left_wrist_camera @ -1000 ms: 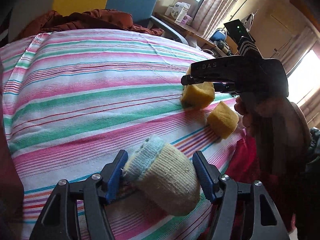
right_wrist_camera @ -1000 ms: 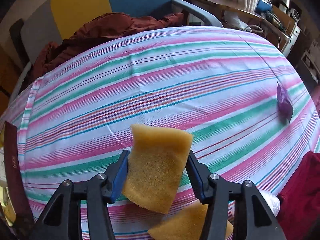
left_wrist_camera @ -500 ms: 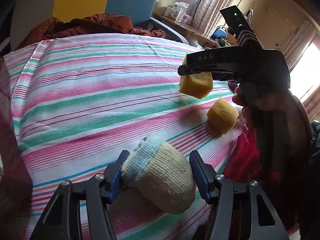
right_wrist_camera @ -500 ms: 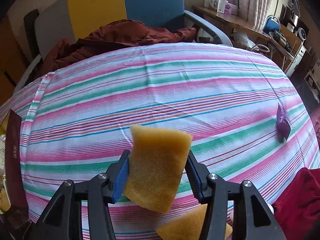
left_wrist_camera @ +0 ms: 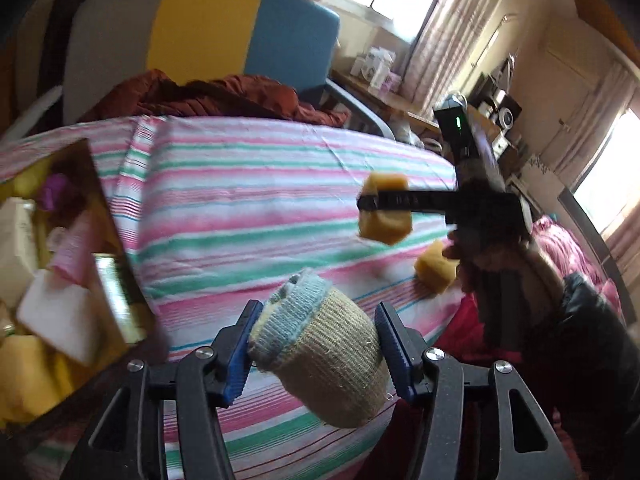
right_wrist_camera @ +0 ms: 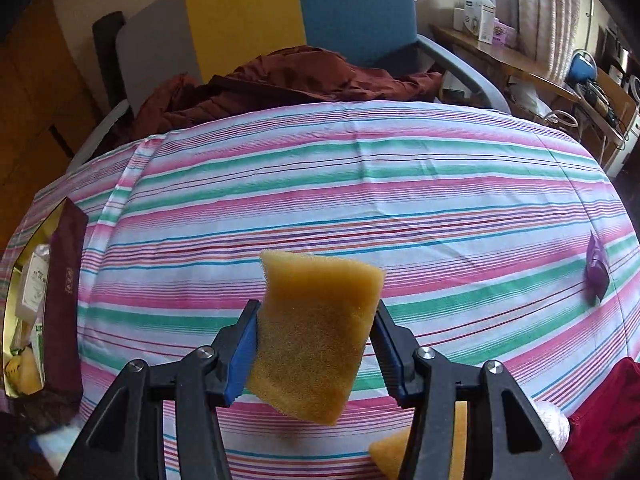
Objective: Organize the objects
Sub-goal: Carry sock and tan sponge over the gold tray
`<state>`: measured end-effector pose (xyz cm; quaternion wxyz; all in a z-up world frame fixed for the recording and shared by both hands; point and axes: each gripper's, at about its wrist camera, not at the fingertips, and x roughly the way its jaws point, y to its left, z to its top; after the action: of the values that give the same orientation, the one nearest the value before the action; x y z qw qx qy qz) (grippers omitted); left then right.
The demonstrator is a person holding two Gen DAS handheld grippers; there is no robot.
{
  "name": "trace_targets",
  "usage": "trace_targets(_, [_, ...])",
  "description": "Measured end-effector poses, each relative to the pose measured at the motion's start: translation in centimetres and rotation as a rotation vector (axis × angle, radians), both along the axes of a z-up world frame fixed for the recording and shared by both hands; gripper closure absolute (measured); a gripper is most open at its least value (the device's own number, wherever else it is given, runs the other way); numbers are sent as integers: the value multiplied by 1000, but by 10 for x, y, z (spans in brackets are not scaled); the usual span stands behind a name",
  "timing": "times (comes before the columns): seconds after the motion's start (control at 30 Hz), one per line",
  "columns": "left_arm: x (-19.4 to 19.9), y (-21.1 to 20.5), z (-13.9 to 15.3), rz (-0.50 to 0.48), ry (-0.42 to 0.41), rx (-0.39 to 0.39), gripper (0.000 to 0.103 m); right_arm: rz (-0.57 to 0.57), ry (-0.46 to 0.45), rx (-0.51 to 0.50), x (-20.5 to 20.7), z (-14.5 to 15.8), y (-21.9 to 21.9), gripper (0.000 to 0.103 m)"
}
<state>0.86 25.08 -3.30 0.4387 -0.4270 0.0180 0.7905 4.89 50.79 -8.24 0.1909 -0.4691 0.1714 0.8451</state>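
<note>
While both of my grippers are loaded and held clear above the striped cloth, I judge the step in hand to be the carry toward the open box at the left. My left gripper is closing on a rolled knitted sock, its blue pads pressing the roll from both sides. My right gripper pinches a yellow sponge across its width; from the left wrist view the same sponge hangs in the air further right. A second sponge lies on the cloth near the right edge, and a small purple packet sits far to the right.

Next, I think each load has to travel left, arrive over a free spot in the box, and only then be let go.

Much of the box is blurred and cut off by the frame, so I cannot say how much room is left among the cartons and sponges inside. My hand on the right gripper is partly in shadow.
</note>
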Motion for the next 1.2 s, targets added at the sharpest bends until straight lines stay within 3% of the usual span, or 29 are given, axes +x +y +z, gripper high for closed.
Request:
trace_targets(0.27, [-19, -68, 27, 162, 43, 40, 45, 75, 4, -19, -9, 8, -30, 49])
trace_targets(0.8, [-33, -166, 28, 380, 52, 74, 45, 327, 129, -118, -31, 48, -161, 49])
trace_targets(0.97, [-40, -195, 21, 469, 49, 49, 45, 418, 160, -134, -40, 63, -200, 49])
trace_targets(1.2, [-38, -218, 15, 536, 110, -12, 45, 522, 172, -141, -60, 78, -247, 49])
